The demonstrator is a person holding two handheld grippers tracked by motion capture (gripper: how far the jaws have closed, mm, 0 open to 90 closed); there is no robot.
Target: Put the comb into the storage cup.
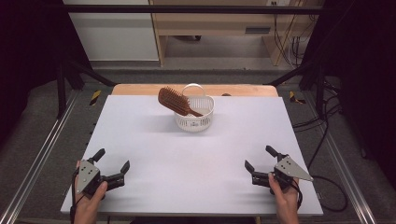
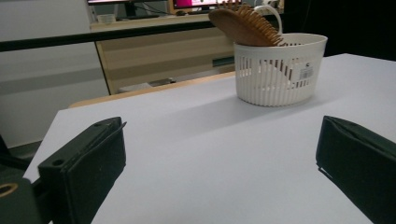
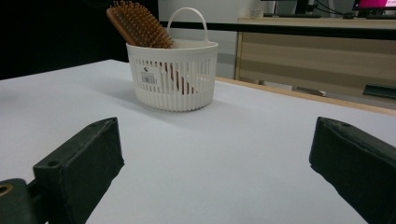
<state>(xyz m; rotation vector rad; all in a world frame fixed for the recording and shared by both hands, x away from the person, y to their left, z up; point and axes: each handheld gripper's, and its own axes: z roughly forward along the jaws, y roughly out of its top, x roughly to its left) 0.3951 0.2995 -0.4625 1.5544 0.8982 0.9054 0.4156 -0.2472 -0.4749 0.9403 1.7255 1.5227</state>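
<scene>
A white slatted basket point(image 1: 196, 122) point(image 2: 280, 79) point(image 3: 175, 84) with a loop handle stands at the far middle of the white table point(image 1: 154, 154). A brown wooden hairbrush point(image 1: 173, 101) point(image 2: 245, 25) point(image 3: 137, 23) leans in it, handle down, its bristled head sticking out over the left rim. My left gripper point(image 1: 112, 159) point(image 2: 219, 172) rests open near the front left corner, nothing between its jaws. My right gripper point(image 1: 259, 157) point(image 3: 215, 172) rests open near the front right, also holding nothing. Both are far from the basket.
A wooden strip point(image 1: 140, 88) edges the table's far side. Metal rails point(image 1: 42, 149) run along both sides. Black cables point(image 1: 327, 140) trail on the floor at right. A wooden cabinet point(image 1: 219, 23) stands beyond the table.
</scene>
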